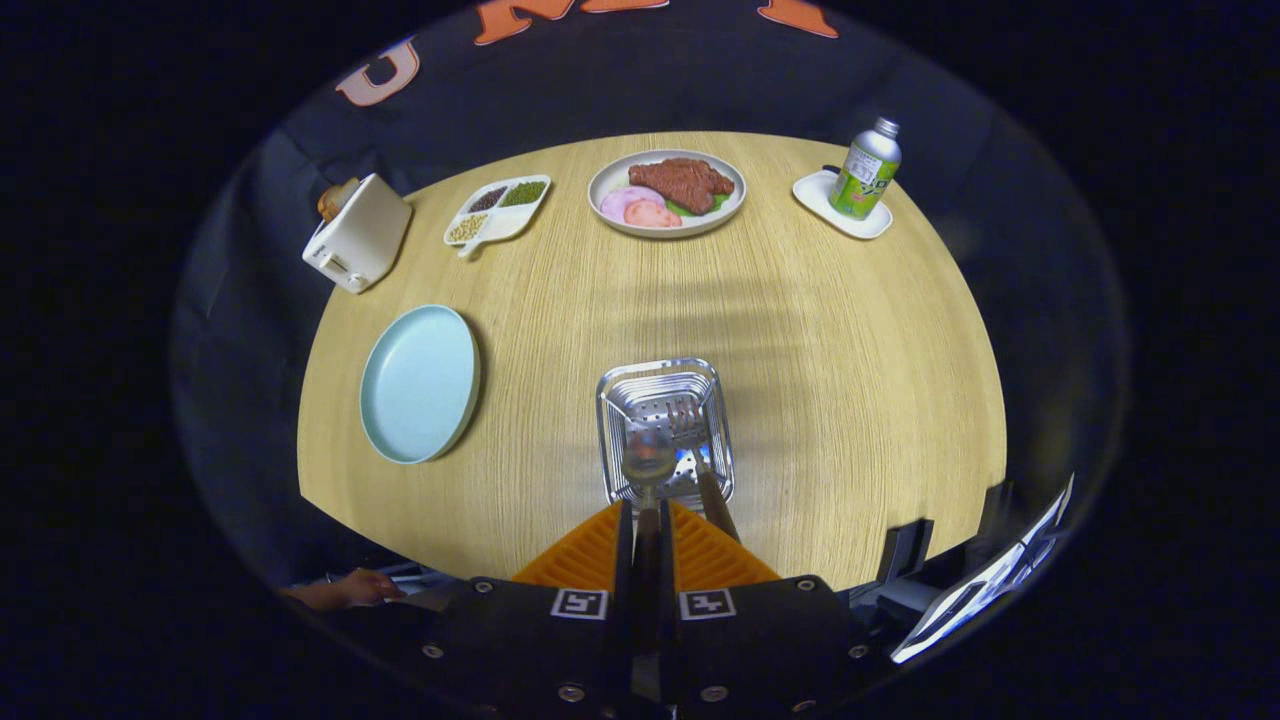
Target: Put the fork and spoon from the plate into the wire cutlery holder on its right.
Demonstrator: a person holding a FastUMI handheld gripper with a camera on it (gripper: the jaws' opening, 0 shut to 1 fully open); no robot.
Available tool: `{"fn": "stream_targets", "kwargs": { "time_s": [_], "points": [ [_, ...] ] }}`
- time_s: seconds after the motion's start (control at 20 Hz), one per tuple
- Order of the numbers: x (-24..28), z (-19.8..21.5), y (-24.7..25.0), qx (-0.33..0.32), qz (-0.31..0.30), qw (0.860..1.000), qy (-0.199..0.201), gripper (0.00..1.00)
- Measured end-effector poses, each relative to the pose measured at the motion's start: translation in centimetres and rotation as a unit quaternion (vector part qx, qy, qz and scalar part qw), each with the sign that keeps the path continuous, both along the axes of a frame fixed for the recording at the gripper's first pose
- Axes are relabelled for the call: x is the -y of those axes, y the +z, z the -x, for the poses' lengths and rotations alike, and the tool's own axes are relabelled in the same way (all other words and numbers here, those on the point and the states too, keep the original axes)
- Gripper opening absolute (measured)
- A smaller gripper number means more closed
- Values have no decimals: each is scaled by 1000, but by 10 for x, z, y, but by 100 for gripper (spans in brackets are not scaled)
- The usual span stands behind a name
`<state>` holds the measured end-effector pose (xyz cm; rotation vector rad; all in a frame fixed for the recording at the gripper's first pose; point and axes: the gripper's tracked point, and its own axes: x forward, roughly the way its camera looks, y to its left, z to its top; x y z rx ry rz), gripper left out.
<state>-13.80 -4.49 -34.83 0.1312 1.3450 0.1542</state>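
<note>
Dark handle of steel spoon hidden between gripper fingers, which clamp it; only bowl shows ahead of tips. Fork beside it: tines inside square perforated metal cutlery holder, brown handle end lost behind finger. Holder's near wall covered by spoon and fingers. Label on green bottle too small to read. Person's hand partly cut off beside gripper body. Item atop cream toaster unidentifiable.

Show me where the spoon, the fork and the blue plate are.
spoon [648, 458]: gripper view, on its bowl, just ahead of the tongs.
fork [685, 415]: gripper view, on its tines, inside the holder.
blue plate [420, 383]: gripper view, on its bare middle.
</note>
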Motion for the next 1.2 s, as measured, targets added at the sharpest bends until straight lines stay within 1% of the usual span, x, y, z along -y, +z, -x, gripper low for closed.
{"fn": "stream_targets", "kwargs": {
  "time_s": [0.2, 0.25, 0.3, 0.35, 0.4, 0.45, 0.5, 0.55, 0.65, 0.75, 0.8, 0.85, 0.95, 1.1, 1.2],
  "points": [
    [-11, -36, 34, 91, -22, 996, -11, 17],
    [-12, -46, 46, 120, -28, 992, -18, 22],
    [-14, -58, 59, 148, -34, 988, -23, 25],
    [-15, -68, 71, 177, -37, 983, -29, 31],
    [-14, -78, 84, 207, -37, 977, -30, 32],
    [2, -95, 105, 237, -32, 970, -31, 39],
    [7, -101, 120, 266, -30, 963, -30, 41],
    [7, -107, 136, 293, -30, 955, -30, 49],
    [6, -118, 162, 337, -30, 940, -29, 57],
    [2, -124, 180, 365, -37, 930, -28, 65],
    [-1, -121, 186, 367, -44, 929, -25, 71],
    [-2, -123, 193, 379, -47, 924, -27, 77],
    [-2, -130, 204, 402, -48, 914, -31, 86],
    [2, -135, 231, 444, -47, 894, -40, 88],
    [3, -137, 257, 481, -54, 874, -48, 90]
  ]
}}
